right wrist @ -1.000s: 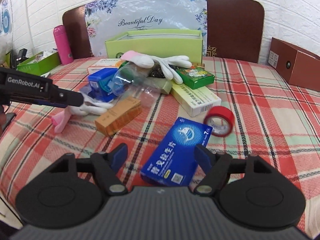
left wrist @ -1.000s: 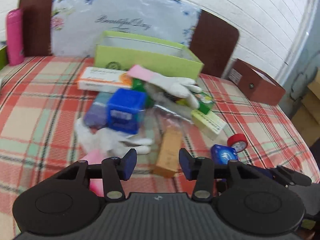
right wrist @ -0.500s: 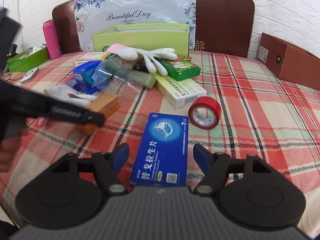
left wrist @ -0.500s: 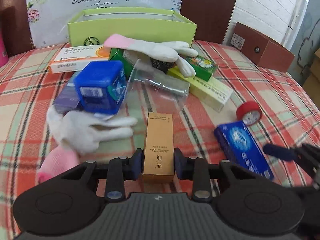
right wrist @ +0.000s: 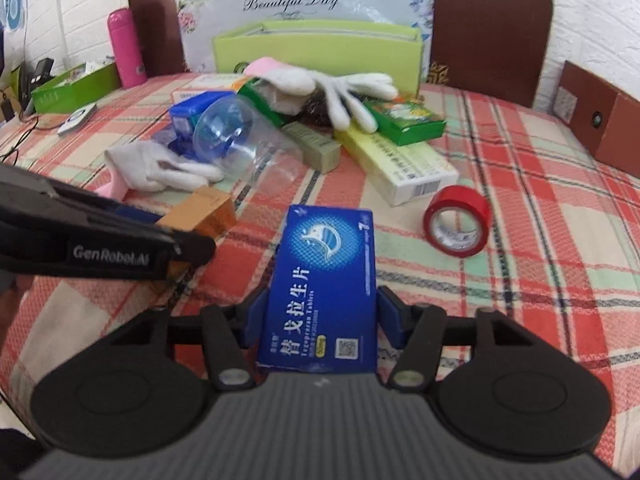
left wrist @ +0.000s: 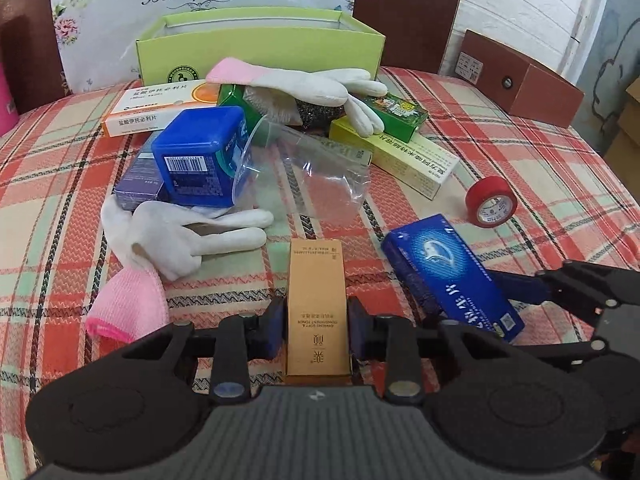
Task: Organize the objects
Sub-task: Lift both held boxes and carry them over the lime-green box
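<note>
A tall tan carton [left wrist: 316, 292] lies on the plaid tablecloth, and my left gripper [left wrist: 316, 328] is shut on its near end, a blue pad pressed to each long side. To its right lies a blue tablet box [left wrist: 448, 268]. In the right wrist view that blue tablet box [right wrist: 324, 272] sits between the jaws of my right gripper [right wrist: 320, 316], which are closing, with both pads meeting its sides. One of the left gripper's fingers [right wrist: 188, 246] reaches in from the left onto the tan carton [right wrist: 204, 208].
Behind are a red tape roll [right wrist: 458, 220], a clear plastic cup [left wrist: 304, 160], white-and-pink gloves [left wrist: 180, 232], a blue cube container [left wrist: 200, 156] and several cartons. An open green box [left wrist: 256, 52] stands at the back, a brown box [left wrist: 520, 76] right, a pink bottle [right wrist: 126, 46] left.
My left gripper dropped onto the tan carton and shut on it. The right gripper's jaws narrowed from wide apart until they met the blue tablet box.
</note>
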The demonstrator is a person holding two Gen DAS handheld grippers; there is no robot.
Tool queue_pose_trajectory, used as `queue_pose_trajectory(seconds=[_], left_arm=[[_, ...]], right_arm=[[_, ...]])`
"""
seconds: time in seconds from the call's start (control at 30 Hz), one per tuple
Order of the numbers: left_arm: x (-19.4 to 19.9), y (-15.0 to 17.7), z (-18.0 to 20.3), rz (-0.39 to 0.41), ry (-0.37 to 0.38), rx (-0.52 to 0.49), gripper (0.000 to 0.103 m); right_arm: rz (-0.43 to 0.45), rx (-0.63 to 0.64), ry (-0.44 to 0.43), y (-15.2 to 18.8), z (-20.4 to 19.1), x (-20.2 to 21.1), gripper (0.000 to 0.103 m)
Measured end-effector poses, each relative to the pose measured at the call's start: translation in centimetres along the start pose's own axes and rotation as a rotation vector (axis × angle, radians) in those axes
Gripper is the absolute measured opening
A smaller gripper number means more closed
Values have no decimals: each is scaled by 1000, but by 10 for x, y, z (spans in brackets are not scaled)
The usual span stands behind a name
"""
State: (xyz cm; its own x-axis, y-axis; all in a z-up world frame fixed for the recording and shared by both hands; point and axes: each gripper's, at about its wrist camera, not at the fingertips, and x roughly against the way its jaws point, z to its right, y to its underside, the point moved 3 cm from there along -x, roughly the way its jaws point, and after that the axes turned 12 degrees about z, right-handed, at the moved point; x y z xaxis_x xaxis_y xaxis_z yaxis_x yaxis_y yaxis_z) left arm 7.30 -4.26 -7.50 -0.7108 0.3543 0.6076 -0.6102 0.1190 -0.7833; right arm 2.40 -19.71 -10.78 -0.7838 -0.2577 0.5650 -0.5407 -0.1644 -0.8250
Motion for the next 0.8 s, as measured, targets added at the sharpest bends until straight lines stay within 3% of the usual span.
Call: queue_pose_trajectory(seconds=[0.17,0.27,0.47,0.6,0.8], left_arm=[[30,-23,-3,63,37,-16,33],[50,-55,-10,148,58,-10,33],[81,-140,-21,363,18,-15,33],[82,-188,-26,450,-35,-25,34],[33,-231,-52,420,-94,7,34]], right_arm=[[71,-15,-111,-34,2,23,56],[183,-15,-133,-78,11,41,56],[347,-66,-197,-180,30,47,56],[400,-80,-180,-238,37,25,56],[354,-105,-115,-281,46,-47,56]])
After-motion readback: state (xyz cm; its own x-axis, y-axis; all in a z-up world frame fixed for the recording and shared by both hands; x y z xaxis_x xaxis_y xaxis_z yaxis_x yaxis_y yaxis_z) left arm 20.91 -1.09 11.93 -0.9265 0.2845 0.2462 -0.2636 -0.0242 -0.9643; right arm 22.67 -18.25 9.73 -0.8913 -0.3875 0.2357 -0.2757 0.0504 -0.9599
